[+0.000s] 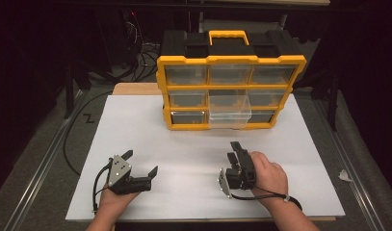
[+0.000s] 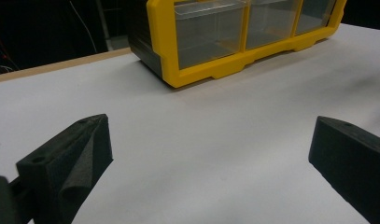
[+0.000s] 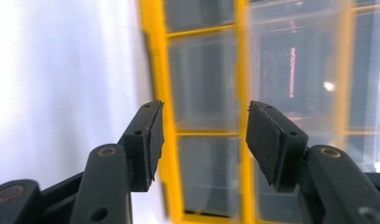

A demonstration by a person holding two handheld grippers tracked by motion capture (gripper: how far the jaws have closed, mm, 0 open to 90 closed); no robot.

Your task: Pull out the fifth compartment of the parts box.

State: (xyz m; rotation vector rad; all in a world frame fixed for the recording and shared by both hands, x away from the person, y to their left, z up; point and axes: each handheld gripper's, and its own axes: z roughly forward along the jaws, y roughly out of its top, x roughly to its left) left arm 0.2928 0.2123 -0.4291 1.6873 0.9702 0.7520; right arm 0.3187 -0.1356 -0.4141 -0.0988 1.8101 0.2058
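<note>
A yellow and black parts organizer (image 1: 230, 60) with clear drawers stands at the back middle of the white board (image 1: 136, 125). One clear drawer (image 1: 228, 111) in its middle column is pulled out toward me. My left gripper (image 1: 141, 162) rests low at the front left, jaws spread wide and empty. In the left gripper view the gripper (image 2: 211, 140) points at the organizer's (image 2: 165, 42) lower left corner. My right gripper (image 1: 234, 150) is rolled on its side at the front right, well short of the drawer. Its open jaws (image 3: 204, 135) frame the blurred organizer (image 3: 152, 56).
Black cables (image 1: 71, 139) trail over the floor to the left of the board. A crumpled white scrap (image 1: 345, 175) lies on the floor to the right. A wooden edge (image 1: 133, 88) shows behind the board's back left corner. Bare board separates both grippers from the organizer.
</note>
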